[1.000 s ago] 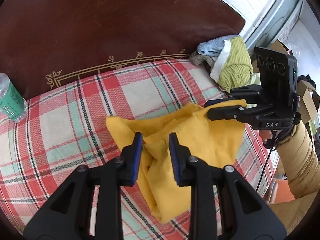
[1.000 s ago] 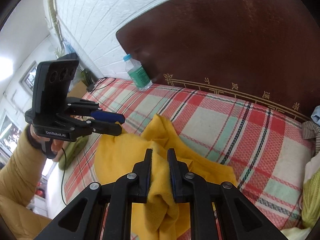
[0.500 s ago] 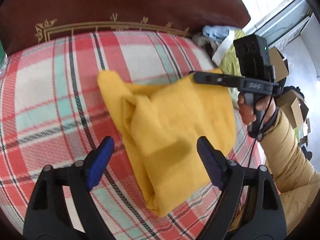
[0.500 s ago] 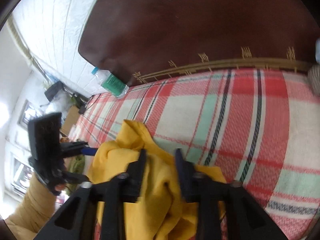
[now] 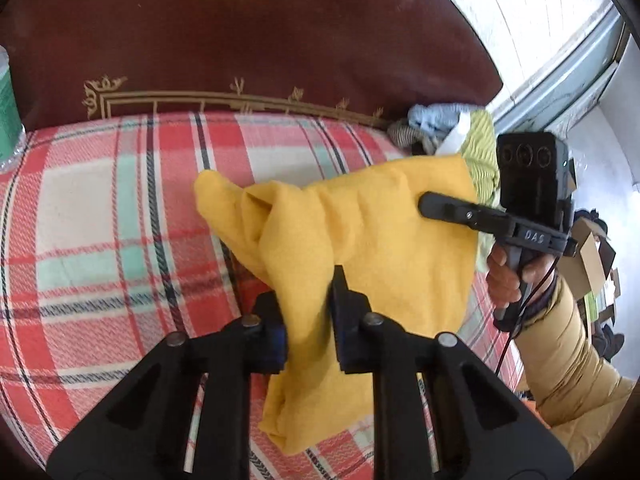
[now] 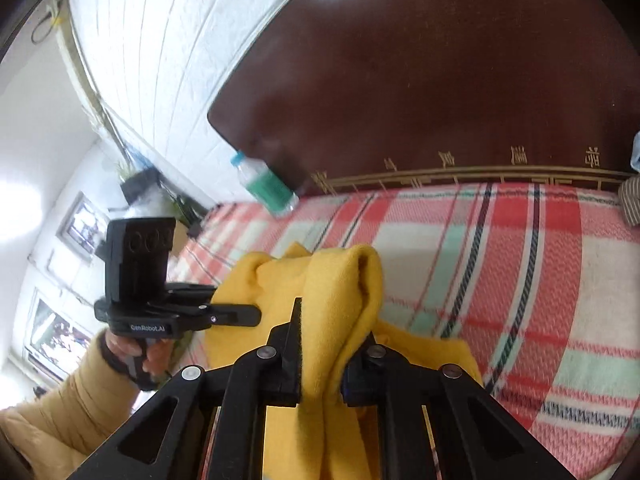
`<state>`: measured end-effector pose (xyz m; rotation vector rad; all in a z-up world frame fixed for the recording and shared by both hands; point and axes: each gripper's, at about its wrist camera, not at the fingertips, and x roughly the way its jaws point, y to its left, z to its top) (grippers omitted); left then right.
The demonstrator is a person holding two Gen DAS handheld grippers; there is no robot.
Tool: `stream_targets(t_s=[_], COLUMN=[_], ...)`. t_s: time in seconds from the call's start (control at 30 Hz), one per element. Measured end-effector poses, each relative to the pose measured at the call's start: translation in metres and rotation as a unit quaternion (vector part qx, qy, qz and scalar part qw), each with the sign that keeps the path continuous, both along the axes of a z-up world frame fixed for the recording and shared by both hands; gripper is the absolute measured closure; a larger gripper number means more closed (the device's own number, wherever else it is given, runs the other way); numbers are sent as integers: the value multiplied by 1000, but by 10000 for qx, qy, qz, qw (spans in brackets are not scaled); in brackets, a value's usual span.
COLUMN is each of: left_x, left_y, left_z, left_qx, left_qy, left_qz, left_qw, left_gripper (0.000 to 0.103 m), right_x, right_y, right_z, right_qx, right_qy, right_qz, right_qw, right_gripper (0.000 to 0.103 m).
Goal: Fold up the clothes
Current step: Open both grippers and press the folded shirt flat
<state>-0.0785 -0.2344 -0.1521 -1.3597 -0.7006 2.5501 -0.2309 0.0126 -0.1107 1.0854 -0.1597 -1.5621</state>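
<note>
A yellow garment point(image 5: 372, 240) is bunched and lifted above the red plaid bed cover point(image 5: 100, 208). My left gripper point(image 5: 307, 312) is shut on a fold at its near edge. My right gripper point(image 6: 331, 344) is shut on a thick fold of the same garment point(image 6: 340, 280). In the left wrist view the right gripper point(image 5: 430, 204) comes in from the right against the cloth's upper right part. In the right wrist view the left gripper point(image 6: 252, 314) holds the cloth's left edge.
A dark brown headboard point(image 5: 240, 28) with gold trim runs behind the bed. A pile of other clothes point(image 5: 460, 136) lies at the bed's far right. A green-labelled water bottle point(image 6: 266, 184) stands at the bed's left end. Cardboard boxes point(image 5: 592, 256) sit beyond the right edge.
My left gripper opened wide half a second ago and has now shut on the garment's near fold. My right gripper loosened, then shut again on a thick fold. The cloth is lifted higher.
</note>
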Motion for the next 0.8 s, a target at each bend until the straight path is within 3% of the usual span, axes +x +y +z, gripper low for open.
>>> stream_targets(t_s=[0.2,0.27,0.33,0.4,0.47,0.6,0.7,0.8], left_x=[-15,-13,-5,9,24,55,56,45], left_y=[-3,-6,-9,-8,3,36,61,65], left_z=[-30,-32,-25,-10,4,28,13,-18], left_qx=[-205,-190,-359,-555,-829,-1216,-1424,-1449], left_qy=[-321,-259,-148,106,432,1144,1057,661], left_qz=[180,331,567,703,605,-121,-693,-782], left_qw=[9991,9989,9976,9959,9938,9859,9817,9841], left_gripper=[81,74,54,47,47,46,46,46], right_x=[-21,-25,-25,-26,-26,0,35,62], right_y=[-15,-15,-13,-8,3,30,33,16], right_z=[-44,-54,-58,-58,-50,-7,15,6], right_qx=[420,497,554,657,680,407,297,663], right_qy=[-482,-605,-628,-612,-484,523,1005,1326], right_qz=[-350,-480,-538,-684,-903,-1094,-535,90], right_qw=[9973,9958,9950,9936,9924,9918,9930,9889], right_gripper=[91,91,89,78,68,62,62,62])
